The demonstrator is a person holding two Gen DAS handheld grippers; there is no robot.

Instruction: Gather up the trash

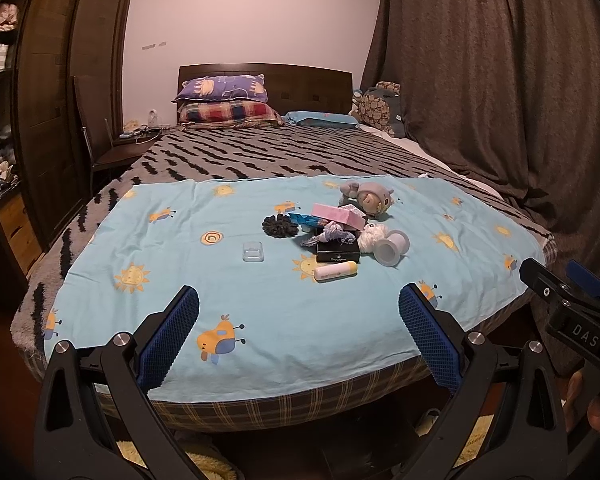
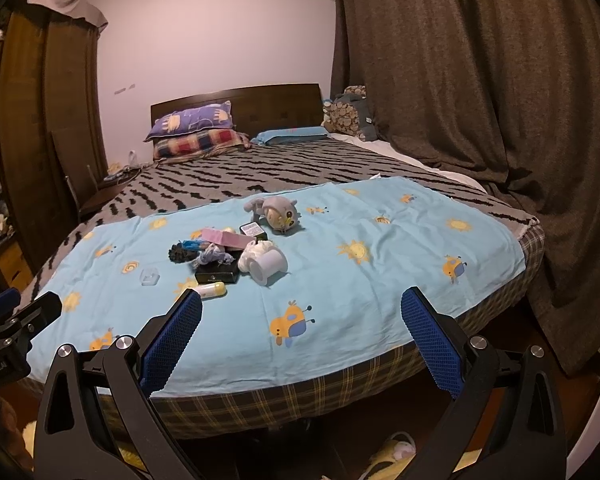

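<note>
**Both grippers held wide over the foot of the bed, clutter heaped on the blue sheet**

The left gripper (image 1: 299,334) hangs above the near edge of the bed, its blue pads spread far apart with nothing between them. The right gripper (image 2: 301,336) sits just beside it, likewise spread wide and holding nothing; its black frame also shows at the right edge of the left wrist view.

A light blue sheet (image 1: 260,320) printed with suns and small bees covers the foot of the bed, over a grey blanket with black zigzags (image 1: 260,156). The clutter lies in a loose heap on the sheet, well ahead of both grippers. A white and yellow tube (image 1: 335,271) lies nearest, on its side. Just behind it sits a flat black box (image 1: 337,253) with crumpled purple-grey scraps (image 1: 334,234) on top. A white cup (image 1: 392,247) lies tipped over to the right, touching a white wad (image 1: 368,239). A pink box (image 1: 338,214) and a dark scrunchie (image 1: 281,225) sit further back, with a grey plush toy (image 1: 366,197) behind them. A small clear plastic case (image 1: 253,251) lies apart to the left.

Stacked pillows (image 1: 228,100) rest at the headboard; a dark curtain (image 1: 500,80) hangs along the right.
</note>
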